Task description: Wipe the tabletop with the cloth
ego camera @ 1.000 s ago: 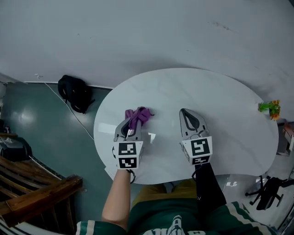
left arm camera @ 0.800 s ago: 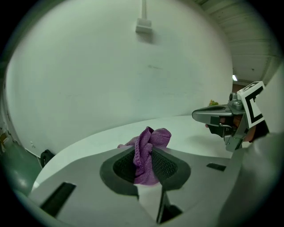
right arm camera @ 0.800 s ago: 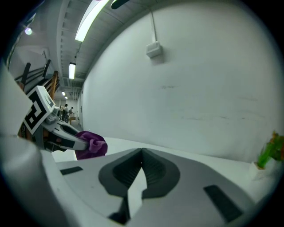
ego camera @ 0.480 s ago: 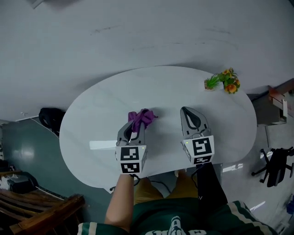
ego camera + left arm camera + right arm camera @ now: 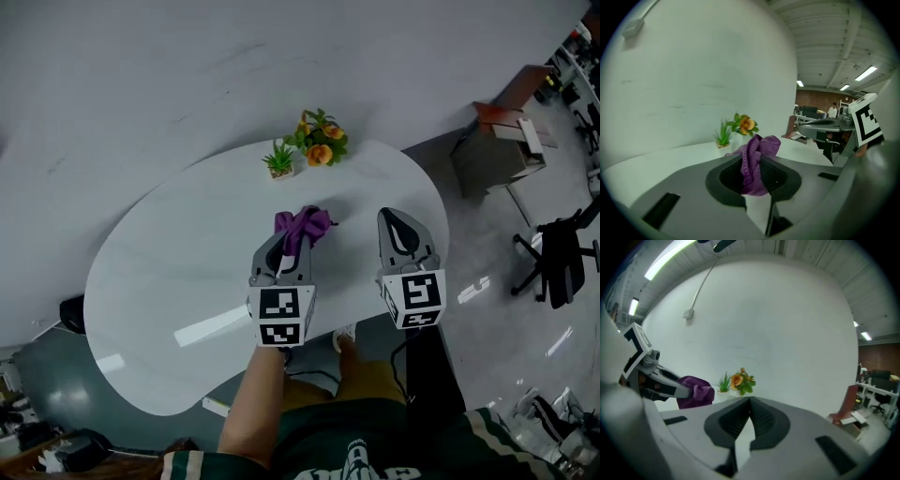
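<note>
Cloth pinched in L tool; R tool narrow, empty; plants ahead on tabletop.

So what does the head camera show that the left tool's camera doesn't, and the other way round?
Only the head view: the table as a whole rounded shape, the person's forearm, the floor and a black office chair.
Only the left gripper view: ceiling lights, a distant room, and a close look at the purple cloth pinched in the left tool.
Both: that cloth, the flowering plant, the pale wall, and the right tool, shut and empty.
</note>
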Demonstrator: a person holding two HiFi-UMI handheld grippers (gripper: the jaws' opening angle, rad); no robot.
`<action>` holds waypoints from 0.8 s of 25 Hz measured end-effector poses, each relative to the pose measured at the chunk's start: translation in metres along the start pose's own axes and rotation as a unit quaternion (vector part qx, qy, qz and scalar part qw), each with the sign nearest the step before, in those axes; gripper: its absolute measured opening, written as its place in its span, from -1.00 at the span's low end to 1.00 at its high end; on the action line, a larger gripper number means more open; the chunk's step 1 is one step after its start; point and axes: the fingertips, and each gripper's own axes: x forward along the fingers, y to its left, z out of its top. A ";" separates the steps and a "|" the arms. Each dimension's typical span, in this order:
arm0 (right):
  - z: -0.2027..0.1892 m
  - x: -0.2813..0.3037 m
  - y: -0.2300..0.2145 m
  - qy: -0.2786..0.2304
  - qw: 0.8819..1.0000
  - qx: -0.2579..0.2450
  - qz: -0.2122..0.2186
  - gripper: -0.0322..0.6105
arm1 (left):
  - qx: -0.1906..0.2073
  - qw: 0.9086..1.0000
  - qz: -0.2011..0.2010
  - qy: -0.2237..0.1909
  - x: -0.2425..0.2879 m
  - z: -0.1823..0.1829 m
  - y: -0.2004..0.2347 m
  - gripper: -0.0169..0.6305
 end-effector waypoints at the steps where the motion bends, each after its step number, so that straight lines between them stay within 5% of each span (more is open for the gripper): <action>1: -0.006 -0.008 -0.019 0.002 1.000 0.003 -0.013 -0.89 | 0.005 1.000 -0.015 0.000 0.012 0.004 -0.020 -0.71; 13: -0.070 -0.094 -0.169 0.029 0.989 0.048 -0.135 -0.89 | 0.006 0.985 -0.170 -0.013 0.113 0.032 -0.213 -0.71; 20: -0.084 -0.100 -0.172 0.040 0.988 0.054 -0.136 -0.89 | 0.048 0.985 -0.149 0.075 0.138 -0.030 -0.221 -0.72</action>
